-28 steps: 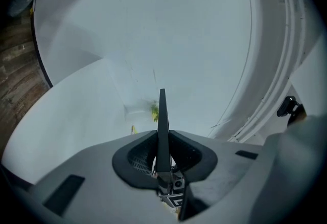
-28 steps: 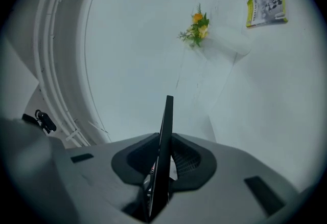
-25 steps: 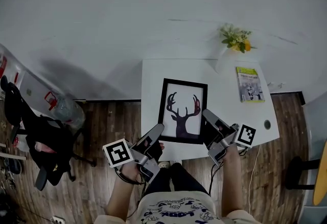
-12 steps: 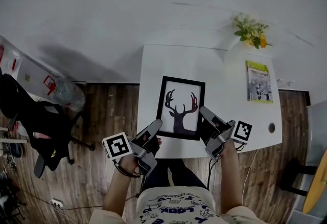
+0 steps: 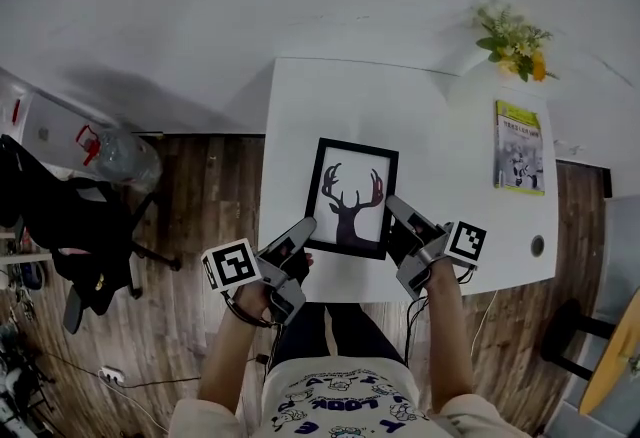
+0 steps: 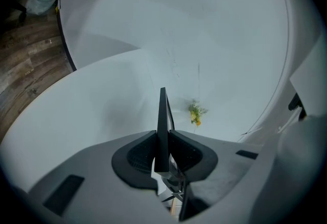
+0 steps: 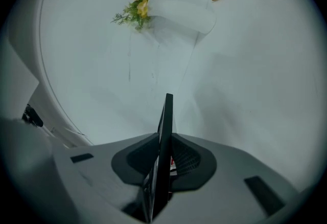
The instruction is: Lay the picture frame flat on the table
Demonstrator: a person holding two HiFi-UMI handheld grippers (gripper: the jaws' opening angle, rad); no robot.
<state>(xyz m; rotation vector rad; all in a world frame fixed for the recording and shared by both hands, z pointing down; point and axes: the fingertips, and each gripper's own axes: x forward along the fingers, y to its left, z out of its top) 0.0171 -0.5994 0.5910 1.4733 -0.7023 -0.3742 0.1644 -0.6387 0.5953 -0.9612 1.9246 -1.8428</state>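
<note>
The black picture frame (image 5: 352, 198) with a deer print faces up toward the head view, over the near part of the white table (image 5: 440, 126). My left gripper (image 5: 305, 229) is shut on its lower left corner and my right gripper (image 5: 393, 206) on its lower right corner. In the left gripper view the frame (image 6: 162, 115) shows edge-on, pinched between the pads of the left gripper (image 6: 162, 138). The right gripper view shows the frame (image 7: 166, 120) the same way, clamped in the right gripper (image 7: 164, 146). Whether the frame touches the tabletop I cannot tell.
A white vase of flowers (image 5: 515, 38) stands at the table's far right corner, with a green booklet (image 5: 520, 146) nearer along the right side. A cable hole (image 5: 537, 246) sits near the right front corner. Left of the table are a black chair (image 5: 70, 226) and a plastic bottle (image 5: 120, 158) on the wooden floor.
Both grippers keep their hold on the frame. The frame and grippers have shifted a little up and left in the head view, and the view itself has drifted so the table sits higher.
</note>
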